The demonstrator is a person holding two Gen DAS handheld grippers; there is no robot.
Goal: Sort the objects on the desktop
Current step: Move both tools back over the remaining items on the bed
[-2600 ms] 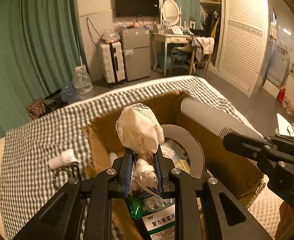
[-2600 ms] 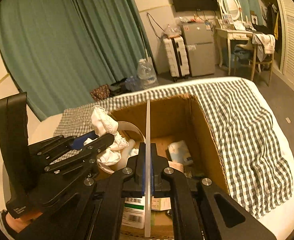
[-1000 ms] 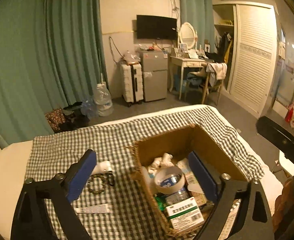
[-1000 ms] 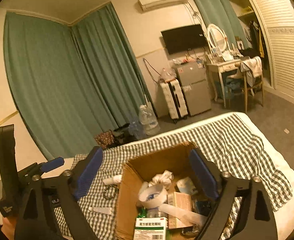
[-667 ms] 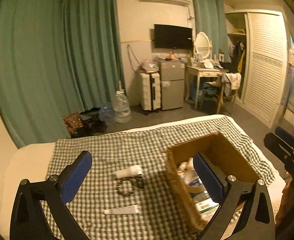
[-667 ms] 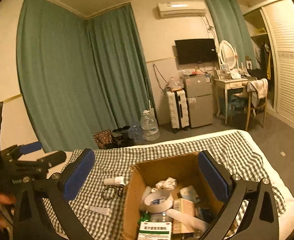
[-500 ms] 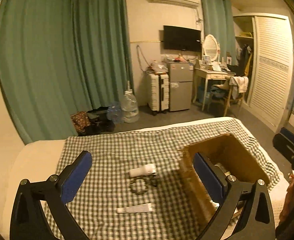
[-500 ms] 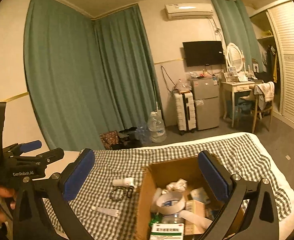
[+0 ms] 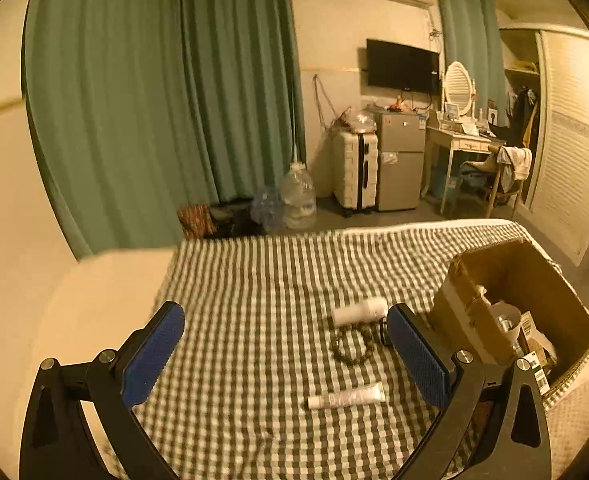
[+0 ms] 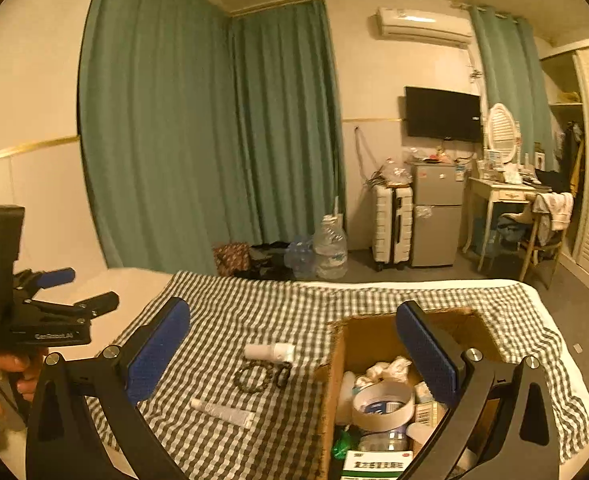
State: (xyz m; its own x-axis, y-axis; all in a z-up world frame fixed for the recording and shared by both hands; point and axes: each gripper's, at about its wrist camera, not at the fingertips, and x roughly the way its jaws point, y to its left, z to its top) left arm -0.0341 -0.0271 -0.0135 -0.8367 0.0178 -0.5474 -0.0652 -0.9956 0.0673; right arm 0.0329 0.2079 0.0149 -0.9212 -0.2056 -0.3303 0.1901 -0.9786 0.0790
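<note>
**Both grippers empty over the checked cloth**

Green curtains (image 10: 198, 128) backed a bed under a checked cloth (image 9: 254, 280). Both the left gripper (image 9: 284, 354) and right gripper (image 10: 294, 354) stood with fingers wide apart, gripping nothing. A white bottle (image 9: 359, 311), bead bracelet (image 9: 352, 345) and tube (image 9: 346, 396) lay mid-cloth; the cardboard box (image 10: 378, 336) sat by its right edge.

Three loose items on checked cloth (image 9: 254, 280); remainder boxed.
Lying flat beside open cardboard box (image 10: 378, 340): white bottle (image 10: 269, 351) on its side, dark bead bracelet (image 10: 254, 376) just in front of it, white tube (image 10: 223, 412) nearest the camera, apart from both. Inside box: tape roll (image 10: 382, 404) upright on contents, crumpled white cloth (image 10: 388, 369) behind it, green-and-white medicine carton (image 10: 376, 465) at the near wall.
</note>
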